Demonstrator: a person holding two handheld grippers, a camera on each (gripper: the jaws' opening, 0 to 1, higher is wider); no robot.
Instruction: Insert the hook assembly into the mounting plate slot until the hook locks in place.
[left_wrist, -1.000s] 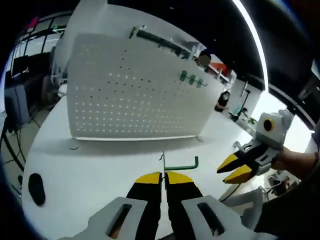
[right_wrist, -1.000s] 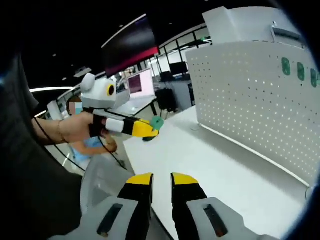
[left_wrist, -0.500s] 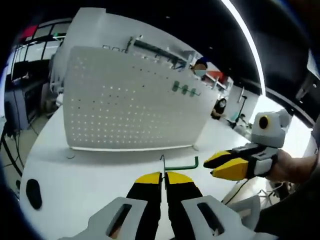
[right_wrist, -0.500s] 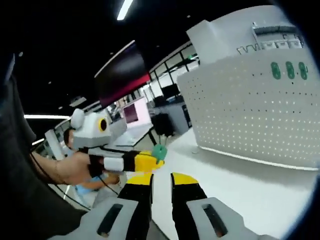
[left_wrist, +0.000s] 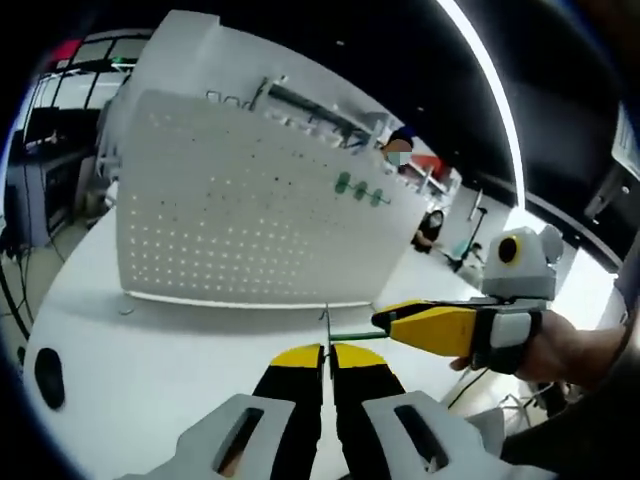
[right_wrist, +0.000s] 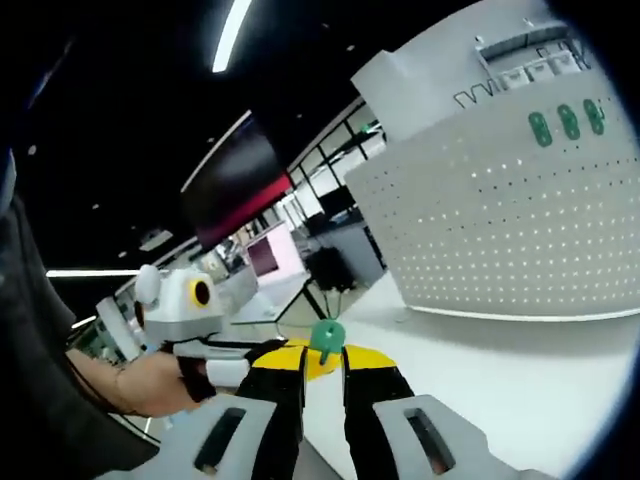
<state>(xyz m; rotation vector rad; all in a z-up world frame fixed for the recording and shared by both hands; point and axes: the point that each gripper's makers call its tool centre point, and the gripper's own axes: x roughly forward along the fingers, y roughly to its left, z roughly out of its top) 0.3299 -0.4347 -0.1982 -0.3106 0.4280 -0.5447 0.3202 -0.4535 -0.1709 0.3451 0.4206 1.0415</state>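
The left hand-held gripper (left_wrist: 327, 356) pinches the hook (left_wrist: 345, 335) in closed jaws; the right hand-held gripper (left_wrist: 390, 318), tips together, reaches its green end. The pegboard (left_wrist: 240, 215) stands ahead on the surface (left_wrist: 150, 350), well apart; insertion is not yet begun.

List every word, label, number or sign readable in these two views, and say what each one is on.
None can be read.
The three green marks on the white perforated panel are shapes, with no letters that can be made out.
The dark wall screen in the right gripper view shows only a blurred red band.
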